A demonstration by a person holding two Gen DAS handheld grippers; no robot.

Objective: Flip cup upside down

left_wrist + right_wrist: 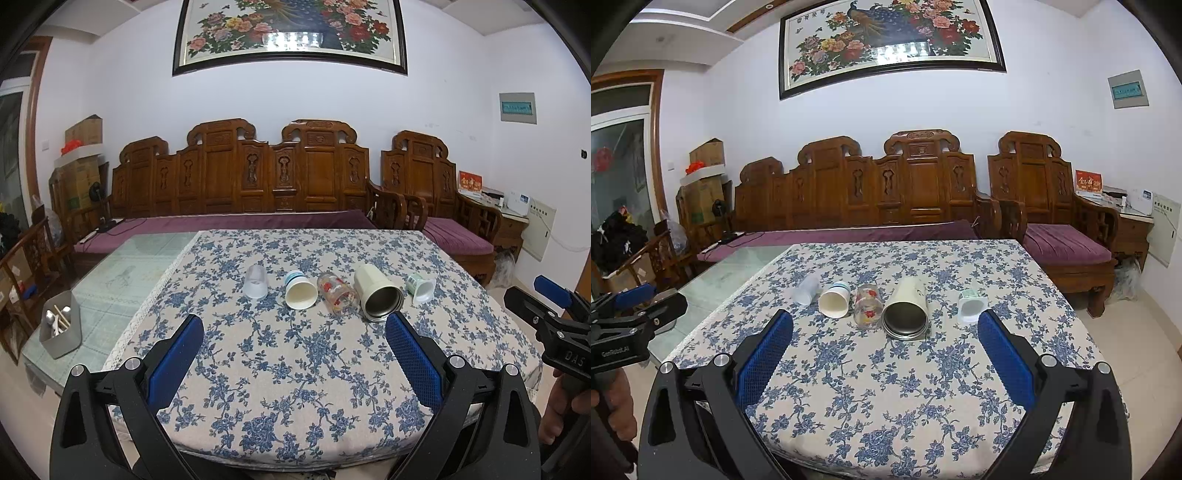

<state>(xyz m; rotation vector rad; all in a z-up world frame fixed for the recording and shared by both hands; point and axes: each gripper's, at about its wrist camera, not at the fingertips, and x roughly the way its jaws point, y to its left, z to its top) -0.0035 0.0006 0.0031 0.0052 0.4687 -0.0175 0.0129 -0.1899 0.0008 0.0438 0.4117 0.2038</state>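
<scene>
Several cups lie on their sides in a row on the blue-flowered tablecloth (295,369), mouths toward me: a clear plastic cup (255,282) (806,290), a white paper cup (300,290) (834,301), a glass with red flowers (338,293) (868,304), a cream steel tumbler (376,293) (906,308) and a small white and green cup (421,288) (971,304). My left gripper (295,334) is open and empty, short of the row. My right gripper (886,330) is open and empty, just before the tumbler's mouth.
A grey holder with utensils (61,325) stands on the bare glass tabletop (122,273) at the left. A carved wooden sofa (258,177) with purple cushions runs behind the table. The right gripper shows at the left view's right edge (554,321).
</scene>
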